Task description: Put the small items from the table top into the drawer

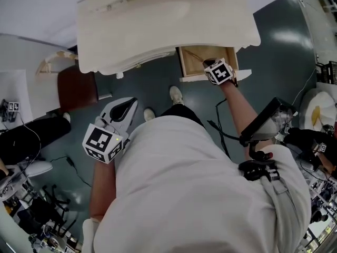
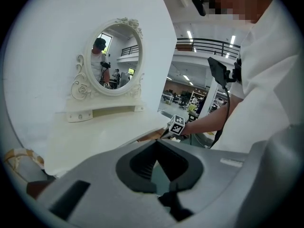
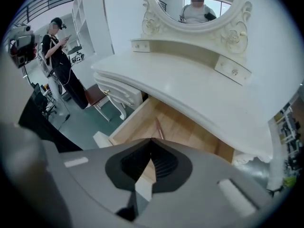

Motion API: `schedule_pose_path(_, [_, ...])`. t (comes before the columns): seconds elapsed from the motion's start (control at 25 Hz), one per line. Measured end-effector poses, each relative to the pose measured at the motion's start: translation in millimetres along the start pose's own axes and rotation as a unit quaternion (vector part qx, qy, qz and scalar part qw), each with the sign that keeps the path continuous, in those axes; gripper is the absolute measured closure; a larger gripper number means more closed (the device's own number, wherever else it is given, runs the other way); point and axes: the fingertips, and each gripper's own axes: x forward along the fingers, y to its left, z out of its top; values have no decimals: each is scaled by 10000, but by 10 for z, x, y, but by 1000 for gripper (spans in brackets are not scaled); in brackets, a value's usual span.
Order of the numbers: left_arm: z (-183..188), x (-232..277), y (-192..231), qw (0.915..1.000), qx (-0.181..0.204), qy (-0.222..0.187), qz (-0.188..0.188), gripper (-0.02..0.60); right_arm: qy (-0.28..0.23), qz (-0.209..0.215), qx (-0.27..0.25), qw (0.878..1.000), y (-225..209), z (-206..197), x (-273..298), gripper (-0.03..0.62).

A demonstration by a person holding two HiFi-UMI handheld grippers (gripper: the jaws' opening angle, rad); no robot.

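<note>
The cream dressing table (image 1: 158, 30) has an open wooden drawer (image 1: 196, 66) on its right side. My right gripper (image 1: 210, 63) hovers over the drawer's front edge, its jaws shut with nothing between them. The right gripper view looks down into the drawer (image 3: 190, 129), where a thin pink pen-like item (image 3: 158, 127) lies on the wood just beyond my right gripper (image 3: 151, 139). The table top (image 3: 190, 84) shows no small items. My left gripper (image 1: 128, 104) hangs low over the floor, left of the person's body and away from the table. Seen along its own jaws, my left gripper (image 2: 155, 144) is shut and empty.
An oval mirror (image 3: 194, 4) stands at the back of the table. A brown chair (image 1: 76, 88) sits left of the table. Another person (image 3: 59, 51) stands on the green floor further left. Cables and equipment (image 1: 31, 204) lie at the lower left.
</note>
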Motion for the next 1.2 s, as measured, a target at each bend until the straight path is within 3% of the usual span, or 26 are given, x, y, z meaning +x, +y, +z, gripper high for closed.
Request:
schedule_pose_path(0.48, [-313, -530, 13, 9986, 365, -53, -372, 581, -603, -45, 261, 9978, 1179, 0, -628, 594])
schedule_pose_path(0.92, [-708, -926, -125, 9966, 496, -72, -657, 581, -1138, 203, 27, 9933, 2286, 125, -1106, 594])
schedule_pose_path(1.2, [-893, -1034, -165, 9959, 522, -62, -734, 581, -1291, 264, -131, 9912, 2686, 159, -1239, 594])
